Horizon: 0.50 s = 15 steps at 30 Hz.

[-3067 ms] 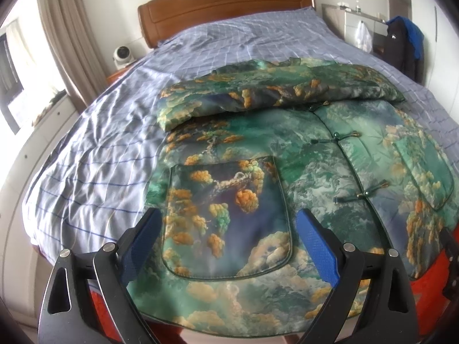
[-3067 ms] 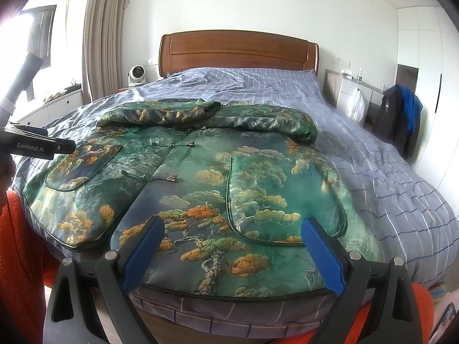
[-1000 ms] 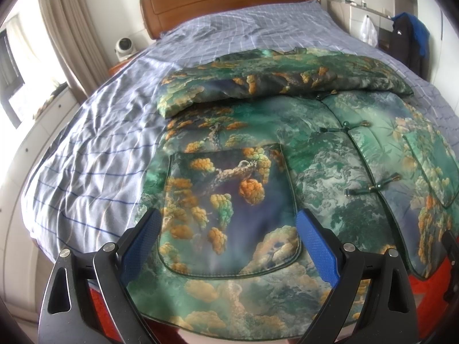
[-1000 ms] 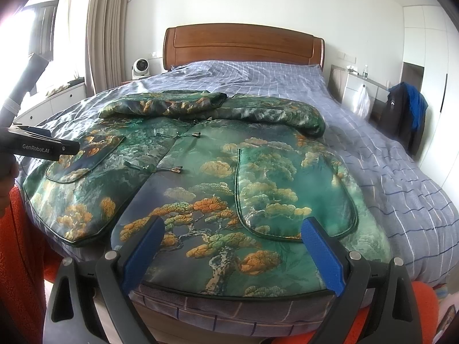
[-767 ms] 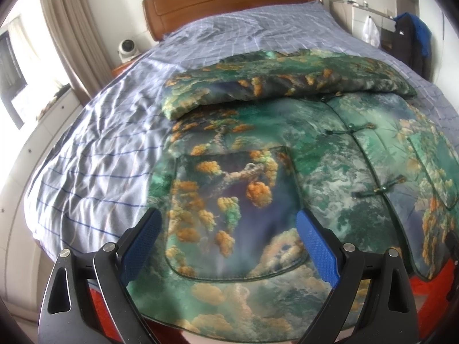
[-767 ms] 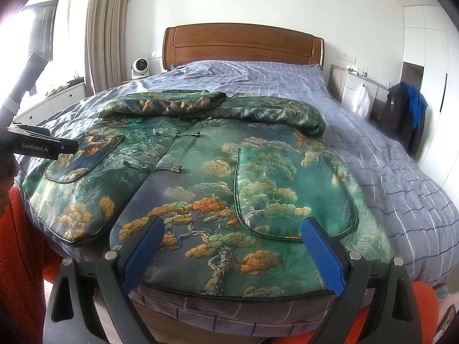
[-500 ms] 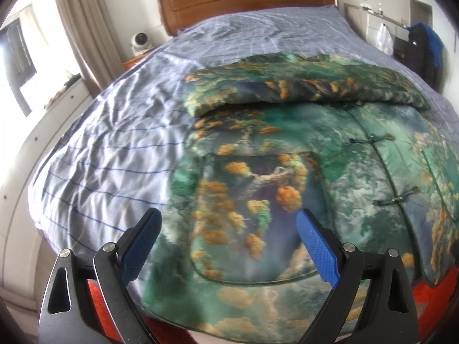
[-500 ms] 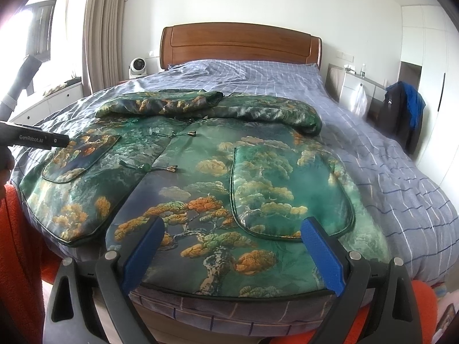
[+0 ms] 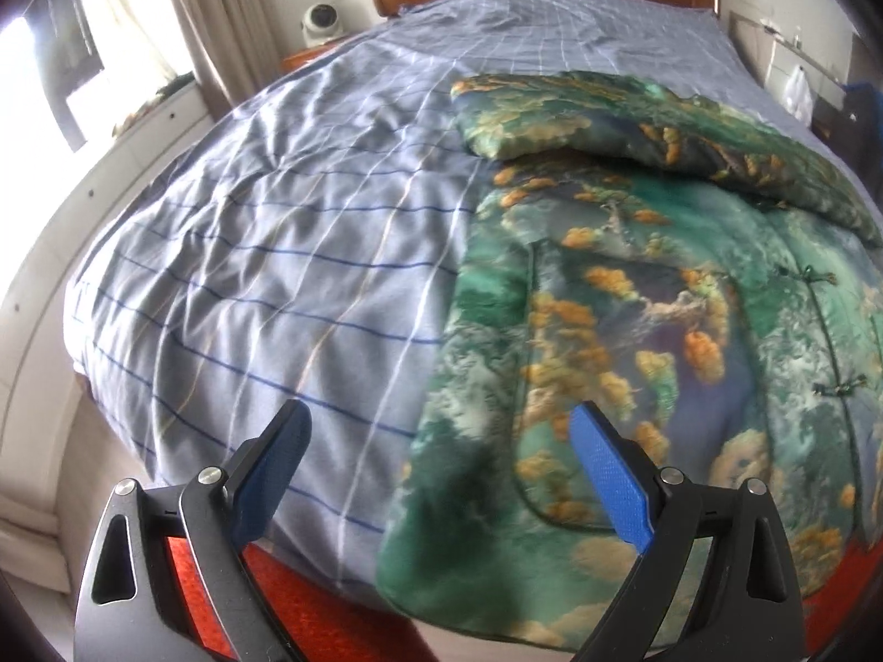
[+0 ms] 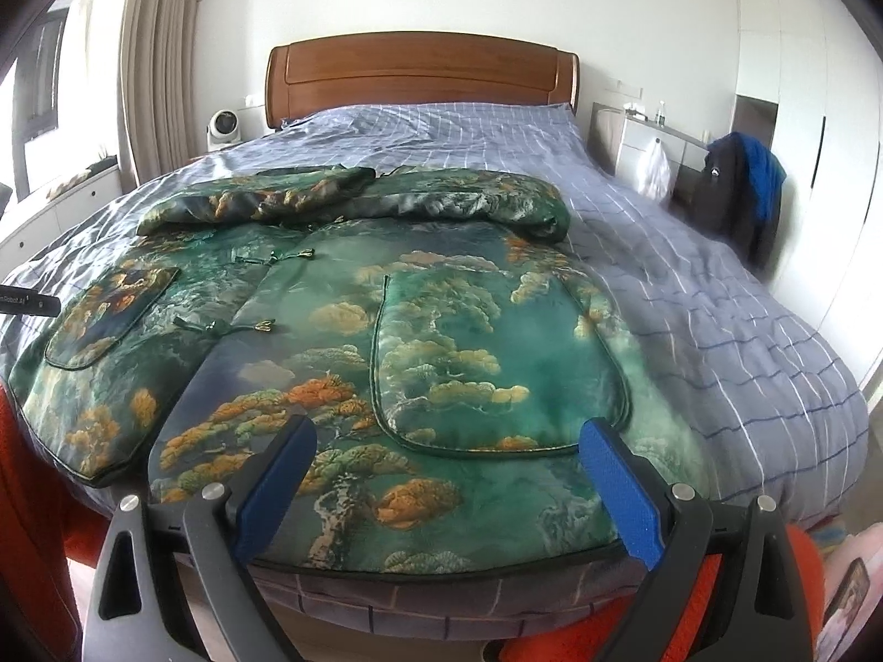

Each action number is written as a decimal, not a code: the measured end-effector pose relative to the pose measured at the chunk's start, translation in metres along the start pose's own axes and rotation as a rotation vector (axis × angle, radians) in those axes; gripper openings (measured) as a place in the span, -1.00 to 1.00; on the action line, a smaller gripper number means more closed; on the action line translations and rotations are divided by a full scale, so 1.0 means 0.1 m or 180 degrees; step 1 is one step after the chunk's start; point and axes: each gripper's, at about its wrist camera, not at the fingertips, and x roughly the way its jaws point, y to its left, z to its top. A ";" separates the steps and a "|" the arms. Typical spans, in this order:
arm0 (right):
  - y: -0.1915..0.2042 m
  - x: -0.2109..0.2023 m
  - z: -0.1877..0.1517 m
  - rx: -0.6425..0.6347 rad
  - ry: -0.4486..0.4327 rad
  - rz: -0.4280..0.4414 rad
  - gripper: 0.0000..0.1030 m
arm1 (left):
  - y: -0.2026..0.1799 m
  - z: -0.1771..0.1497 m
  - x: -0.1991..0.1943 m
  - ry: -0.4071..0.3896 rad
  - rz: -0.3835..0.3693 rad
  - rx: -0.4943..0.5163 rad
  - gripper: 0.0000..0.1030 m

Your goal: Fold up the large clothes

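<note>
A large padded green jacket [image 10: 353,342] with orange and gold tree print lies flat on the bed, front up, both sleeves folded across its top. In the left wrist view the jacket [image 9: 651,331] fills the right half. My left gripper [image 9: 441,463] is open and empty, hovering over the jacket's lower left hem corner and the bedsheet beside it. My right gripper [image 10: 447,474] is open and empty, just above the jacket's lower right hem near its patch pocket [image 10: 485,364].
The bed has a blue checked sheet [image 9: 276,254] and a wooden headboard [image 10: 419,77]. A dark jacket on a chair [image 10: 739,193] stands to the right of the bed. A small white fan [image 10: 223,127] sits on the left nightstand. A window ledge runs along the left.
My left gripper has swung to the left, so the jacket now sits on the right of its view with more bare sheet showing. My right gripper has hardly moved.
</note>
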 end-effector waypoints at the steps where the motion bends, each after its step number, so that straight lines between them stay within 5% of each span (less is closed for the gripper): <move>1: 0.00 -0.01 0.01 -0.0016 -0.0006 0.0006 0.85 | 0.03 -0.01 0.01 0.0001 0.0000 0.0022 0.86; 4: -0.08 -0.02 0.07 -0.0010 -0.0006 0.0044 0.85 | 0.11 -0.01 0.04 0.0036 -0.0103 0.0021 0.89; 9: -0.68 -0.06 0.23 0.0177 0.0000 -0.0245 0.85 | 0.34 -0.02 0.15 0.0252 -0.0639 -0.0069 0.93; 12: -1.15 0.00 0.30 0.0320 0.0187 -0.0365 0.85 | 0.42 -0.07 0.22 0.0295 -0.0630 -0.0093 0.93; 15: -1.49 0.14 0.30 0.0534 0.0565 -0.0118 0.85 | 0.48 -0.12 0.32 0.0439 -0.0831 -0.0209 0.93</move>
